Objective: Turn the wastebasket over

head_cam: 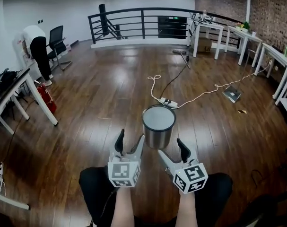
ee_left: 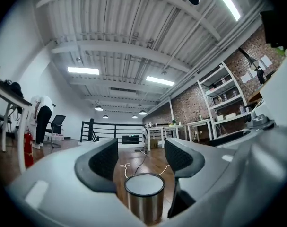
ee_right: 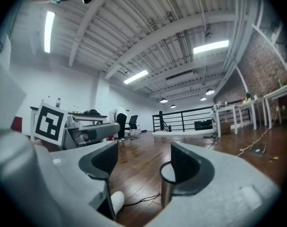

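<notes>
The wastebasket [head_cam: 158, 126] is a brushed-steel cylinder that stands upright on the wooden floor, its flat pale top ringed in black. My left gripper [head_cam: 130, 141] is just left of it, jaws open, with the inner fingertip close beside the steel wall. At the basket's near right my right gripper [head_cam: 170, 149] is open too. In the left gripper view the wastebasket [ee_left: 144, 202] shows low between the spread jaws of my left gripper [ee_left: 141, 160], a little ahead of them. In the right gripper view the wastebasket [ee_right: 166, 190] is half hidden behind the right finger of my right gripper [ee_right: 145, 162].
A white power strip [head_cam: 166, 101] with cables lies on the floor just beyond the basket. White tables [head_cam: 20, 86] and a red fire extinguisher [head_cam: 46, 98] are at left, more tables [head_cam: 271, 56] at right. A person [head_cam: 37, 46] bends over at back left near a black railing [head_cam: 143, 20].
</notes>
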{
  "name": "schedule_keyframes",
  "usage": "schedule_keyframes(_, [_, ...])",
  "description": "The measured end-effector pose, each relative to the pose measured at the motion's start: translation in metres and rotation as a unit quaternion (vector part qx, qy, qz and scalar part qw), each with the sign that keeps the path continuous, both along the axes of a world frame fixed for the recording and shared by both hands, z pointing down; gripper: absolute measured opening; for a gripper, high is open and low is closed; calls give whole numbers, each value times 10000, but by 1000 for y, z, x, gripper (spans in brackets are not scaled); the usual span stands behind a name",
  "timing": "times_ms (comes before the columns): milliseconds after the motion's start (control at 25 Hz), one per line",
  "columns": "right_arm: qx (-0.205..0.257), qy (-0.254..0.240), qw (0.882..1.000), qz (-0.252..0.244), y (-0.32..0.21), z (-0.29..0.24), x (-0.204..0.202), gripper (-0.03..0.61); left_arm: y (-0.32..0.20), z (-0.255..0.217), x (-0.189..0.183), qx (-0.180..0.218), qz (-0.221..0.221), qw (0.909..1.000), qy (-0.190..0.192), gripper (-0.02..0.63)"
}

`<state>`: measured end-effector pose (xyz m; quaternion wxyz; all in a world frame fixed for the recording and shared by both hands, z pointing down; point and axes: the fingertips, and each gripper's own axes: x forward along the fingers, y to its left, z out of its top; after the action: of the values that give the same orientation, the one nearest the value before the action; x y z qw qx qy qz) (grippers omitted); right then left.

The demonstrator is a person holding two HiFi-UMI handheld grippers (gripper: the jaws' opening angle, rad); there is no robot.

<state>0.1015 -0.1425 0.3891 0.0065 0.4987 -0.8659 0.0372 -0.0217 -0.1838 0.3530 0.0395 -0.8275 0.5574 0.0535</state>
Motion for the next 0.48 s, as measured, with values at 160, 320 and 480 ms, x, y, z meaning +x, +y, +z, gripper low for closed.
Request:
schedule_keyframes(160, [-250, 260, 9989, -299, -78, 18, -18, 334, -81, 29, 7, -348, 43, 9991, -257, 328])
schedule_keyframes(320, [-258, 266, 9990, -266, -144, 10, -15, 334, -137, 20, 9, -279, 143, 9989, -334, 328])
schedule_keyframes(480, [-278, 281, 9988, -303, -202, 9, -25, 334, -182, 6, -4, -140, 169, 9991, -370, 327])
